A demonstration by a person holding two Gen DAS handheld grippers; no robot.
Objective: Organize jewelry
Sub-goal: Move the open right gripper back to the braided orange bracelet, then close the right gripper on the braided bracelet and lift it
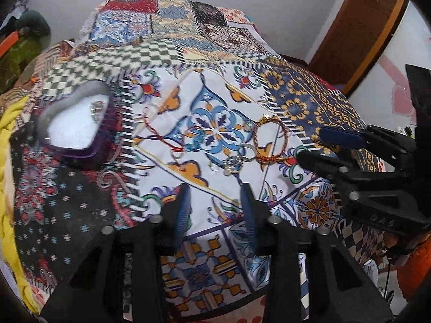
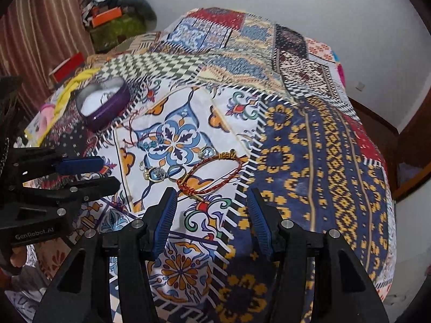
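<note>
Looking along your right gripper [image 2: 212, 215], you have the red-and-gold braided bracelet [image 2: 215, 172] lying just ahead of the fingertips and a touch to their left, flat on the patterned cloth [image 2: 309, 161]. Its loop stretches across your line of approach rather than along it, with the knotted tassel end nearest you and the small gold bead at the far side. Your right jaws stand wide apart and hold nothing, so, as I judge it, a short push forward and down would bring them astride the near cord.

Your left gripper [image 1: 215, 207] is also spread and empty, and it sits farther from the bracelet [image 1: 270, 140]; from that side the loop lies ahead and to the right, past the small cluster of rings [image 1: 237, 161]. The right hand looks the nearer one for this piece.

The purple heart-shaped box [image 1: 72, 132] waits well apart on your left, open, with what looks like one small silvery piece already inside. The thin red thread bracelet [image 1: 161, 134] lies between box and rings.
</note>
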